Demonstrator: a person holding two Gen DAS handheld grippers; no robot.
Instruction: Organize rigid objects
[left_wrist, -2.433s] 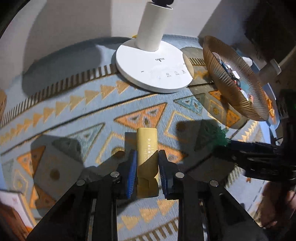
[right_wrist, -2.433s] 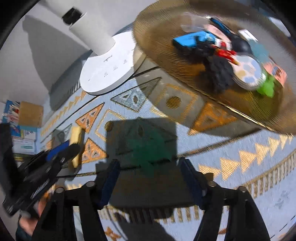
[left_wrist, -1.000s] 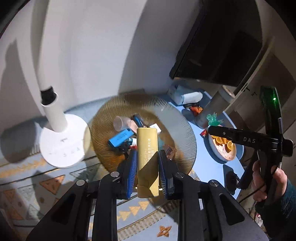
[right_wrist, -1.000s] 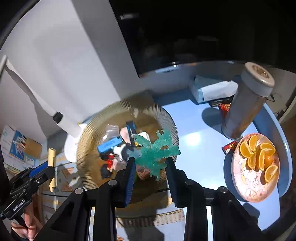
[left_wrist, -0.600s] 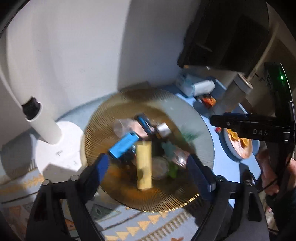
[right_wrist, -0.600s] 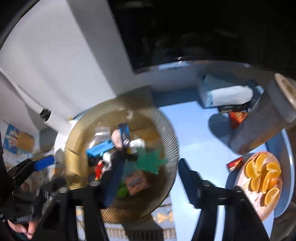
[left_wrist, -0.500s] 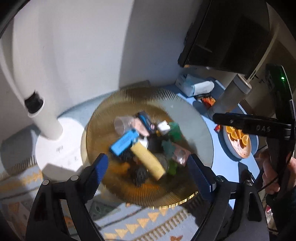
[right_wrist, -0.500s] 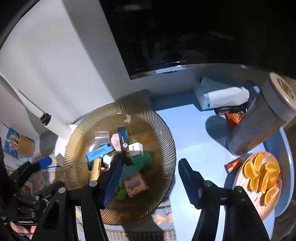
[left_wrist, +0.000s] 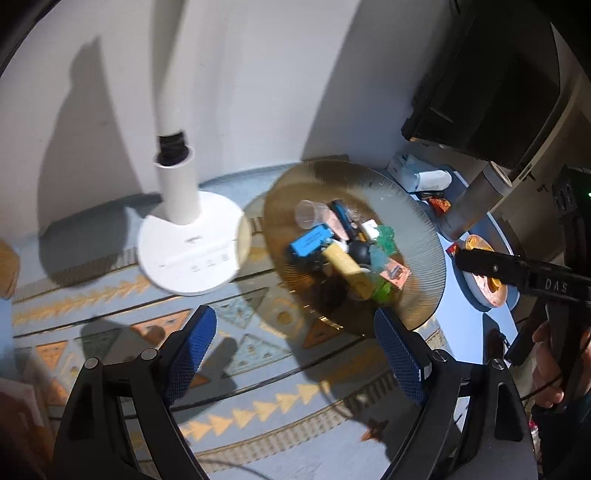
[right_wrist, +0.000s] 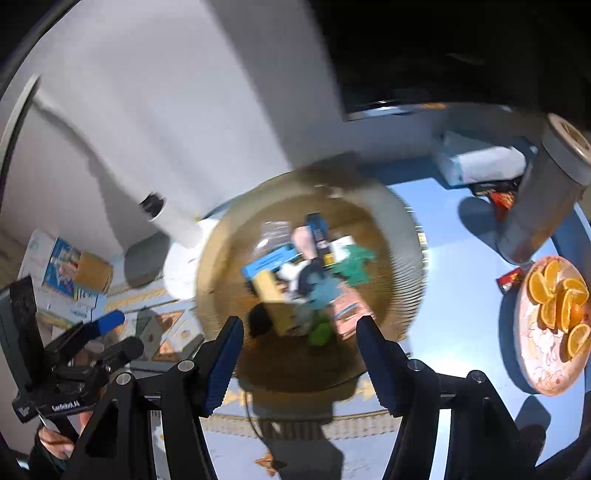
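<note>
A ribbed amber glass plate holds several small objects. Among them lie a yellow bar, a teal-green spiky toy, a blue box and a clear cup. My left gripper is open and empty, above and in front of the plate. My right gripper is open and empty over the plate's near rim.
A white lamp base with a post stands left of the plate. A grey canister, a tissue pack and a plate of orange slices sit to the right. The patterned cloth covers the near table.
Both grippers opened over the plate. The yellow bar and the green toy dropped onto the pile. The left gripper has since pulled back and to the left.
</note>
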